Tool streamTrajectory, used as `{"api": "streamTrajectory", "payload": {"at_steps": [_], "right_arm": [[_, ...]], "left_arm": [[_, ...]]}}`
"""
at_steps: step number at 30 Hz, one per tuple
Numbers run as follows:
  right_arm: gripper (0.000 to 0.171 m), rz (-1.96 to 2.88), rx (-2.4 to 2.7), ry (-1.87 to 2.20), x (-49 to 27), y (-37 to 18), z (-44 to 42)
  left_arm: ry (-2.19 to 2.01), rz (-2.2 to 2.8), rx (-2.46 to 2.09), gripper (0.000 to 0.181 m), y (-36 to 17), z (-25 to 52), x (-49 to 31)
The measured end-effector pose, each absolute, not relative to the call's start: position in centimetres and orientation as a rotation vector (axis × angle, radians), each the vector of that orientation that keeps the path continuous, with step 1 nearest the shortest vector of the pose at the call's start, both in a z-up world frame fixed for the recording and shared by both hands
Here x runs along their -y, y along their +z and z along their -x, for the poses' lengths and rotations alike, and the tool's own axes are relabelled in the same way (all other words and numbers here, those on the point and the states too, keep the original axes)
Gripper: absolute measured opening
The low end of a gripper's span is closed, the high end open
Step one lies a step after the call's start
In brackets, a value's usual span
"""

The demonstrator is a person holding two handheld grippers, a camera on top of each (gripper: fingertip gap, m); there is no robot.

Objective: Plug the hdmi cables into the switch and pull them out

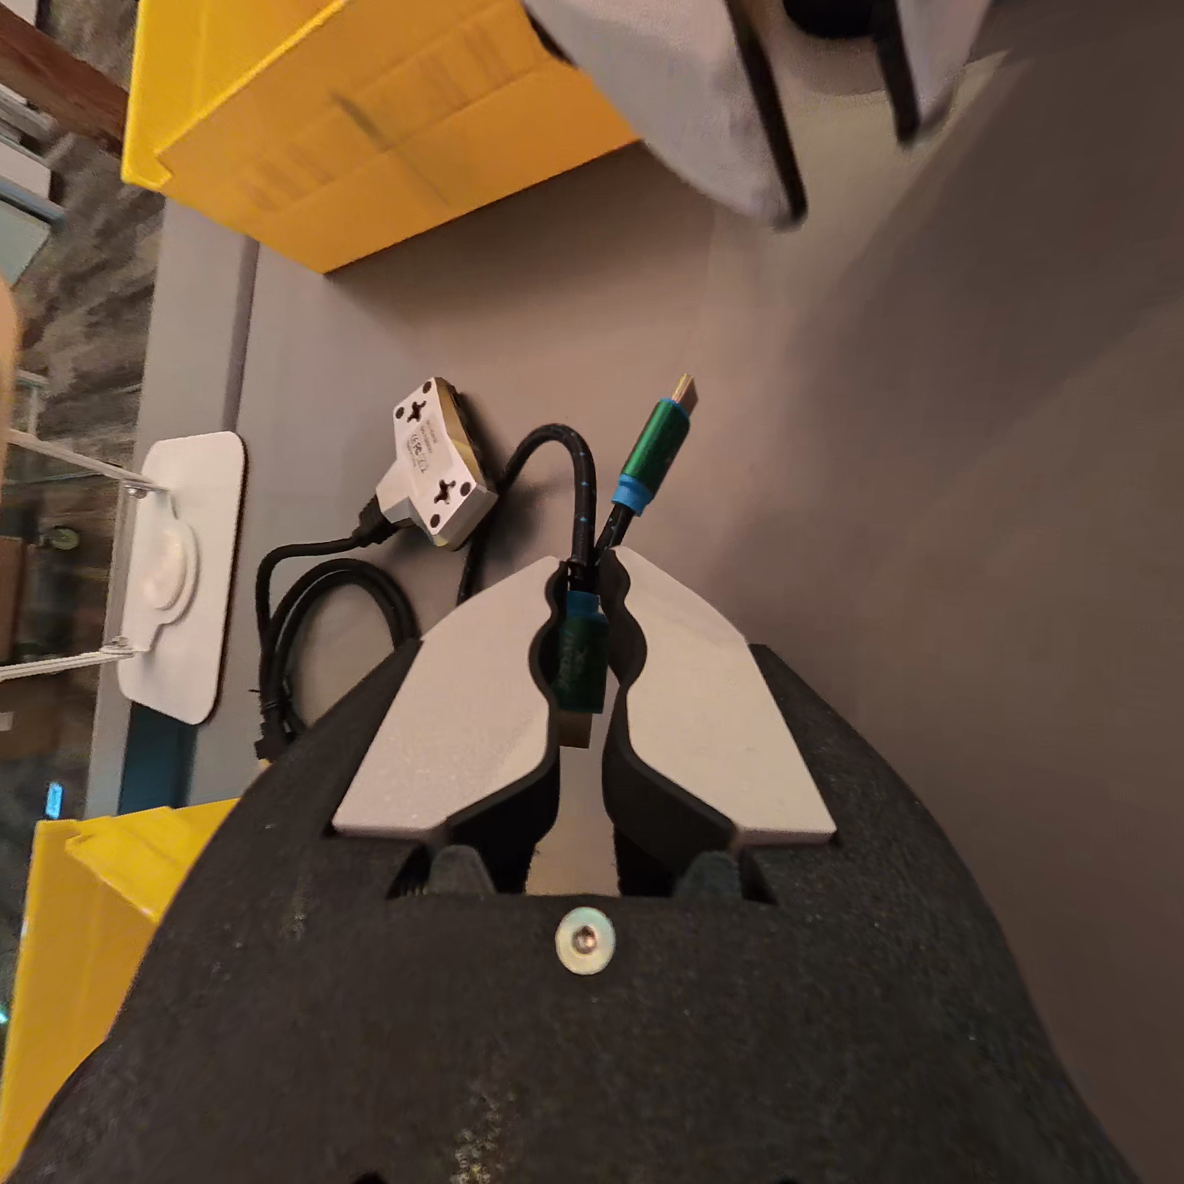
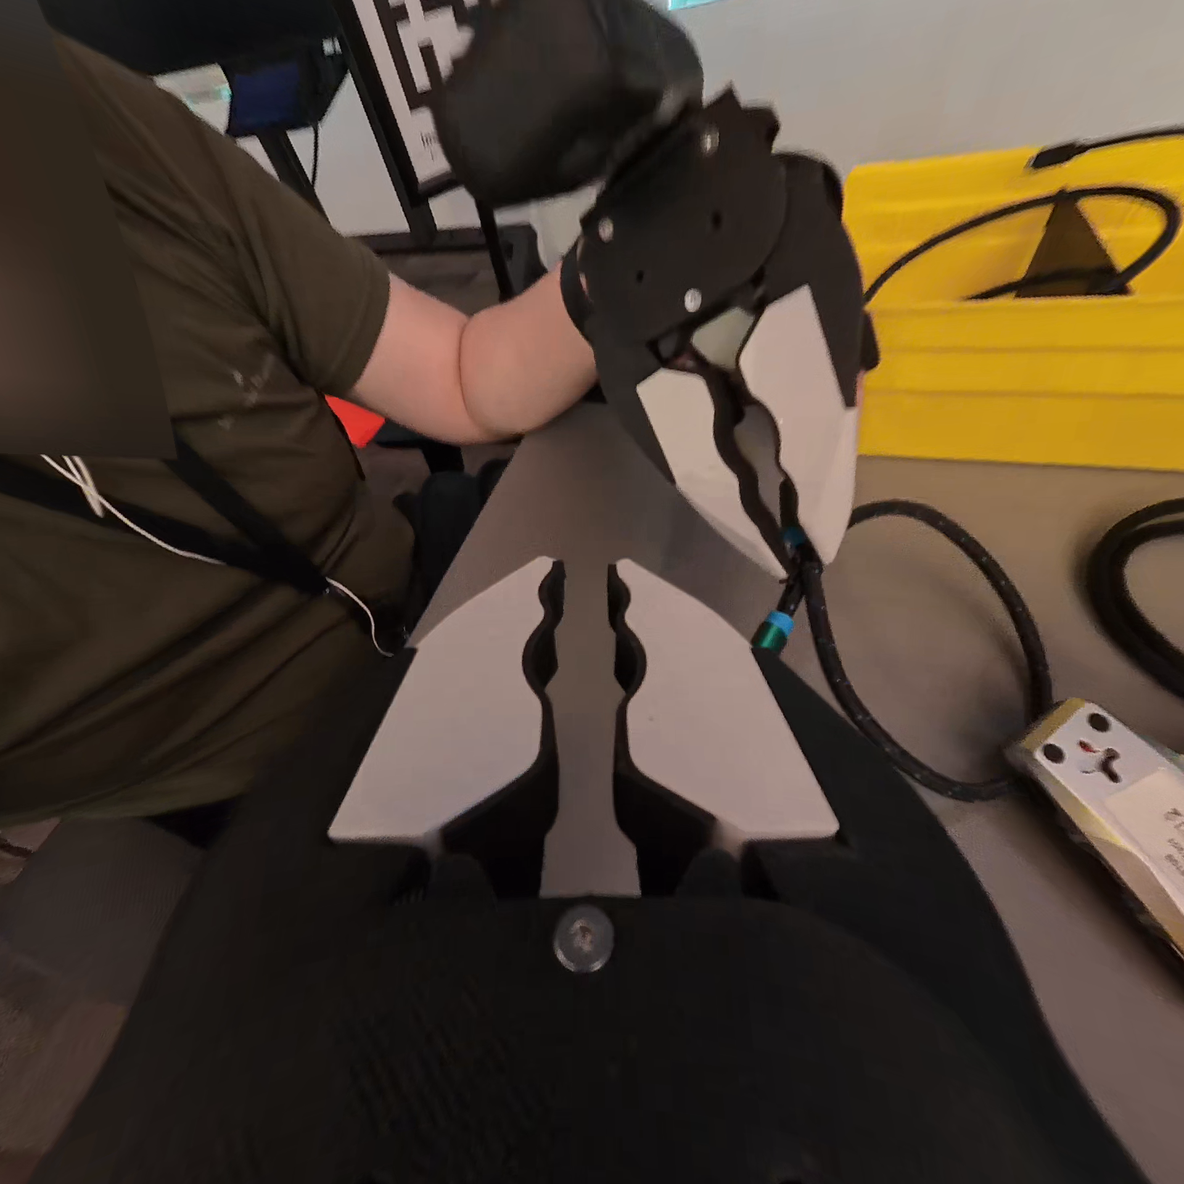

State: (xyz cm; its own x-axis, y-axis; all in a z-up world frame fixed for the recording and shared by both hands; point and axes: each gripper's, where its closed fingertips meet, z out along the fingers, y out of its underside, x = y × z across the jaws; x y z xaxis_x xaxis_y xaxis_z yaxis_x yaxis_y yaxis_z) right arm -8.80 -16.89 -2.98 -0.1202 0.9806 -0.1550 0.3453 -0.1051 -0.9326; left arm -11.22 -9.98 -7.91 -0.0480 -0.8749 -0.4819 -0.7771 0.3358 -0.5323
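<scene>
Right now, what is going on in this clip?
A person holds a gripper in each hand over a grey table. The left gripper is shut on one green HDMI plug, with the braided cable looping out past its tips; a second green plug sticks out free beyond them. The right gripper is open and empty. The switch lies underside up on the table, with neither green plug in it.

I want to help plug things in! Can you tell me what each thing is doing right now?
left gripper: shut on a green plug.
held green plug: clamped, unplugged.
other green plug: free, unplugged.
switch: flipped underside up on the table.
right gripper: open, empty.
</scene>
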Motion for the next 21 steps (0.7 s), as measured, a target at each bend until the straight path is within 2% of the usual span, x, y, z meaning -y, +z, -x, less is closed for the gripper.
{"api": "streamTrajectory", "payload": {"at_steps": [1,8,10,12,21], "right_arm": [[0.014,1.511,1.533,1.221,17.0,-3.6,9.2],[0.014,1.665,1.685,1.317,19.0,-7.4,10.5],[0.014,1.705,1.759,1.353,19.9,-8.5,10.4],[0.011,1.729,1.774,1.333,19.8,-9.3,10.6],[0.012,1.741,1.550,1.385,16.4,-8.9,11.0]], "left_arm": [[-0.160,1.455,-1.829,0.009,-7.7,11.2,10.1],[-0.157,1.498,-1.717,0.008,-6.2,11.3,9.8],[-0.134,1.522,-1.614,0.000,-5.3,11.3,8.9],[-0.175,1.540,-1.560,0.000,-4.9,11.2,8.6],[-0.263,1.587,-1.619,0.001,-5.7,12.8,8.8]]}}
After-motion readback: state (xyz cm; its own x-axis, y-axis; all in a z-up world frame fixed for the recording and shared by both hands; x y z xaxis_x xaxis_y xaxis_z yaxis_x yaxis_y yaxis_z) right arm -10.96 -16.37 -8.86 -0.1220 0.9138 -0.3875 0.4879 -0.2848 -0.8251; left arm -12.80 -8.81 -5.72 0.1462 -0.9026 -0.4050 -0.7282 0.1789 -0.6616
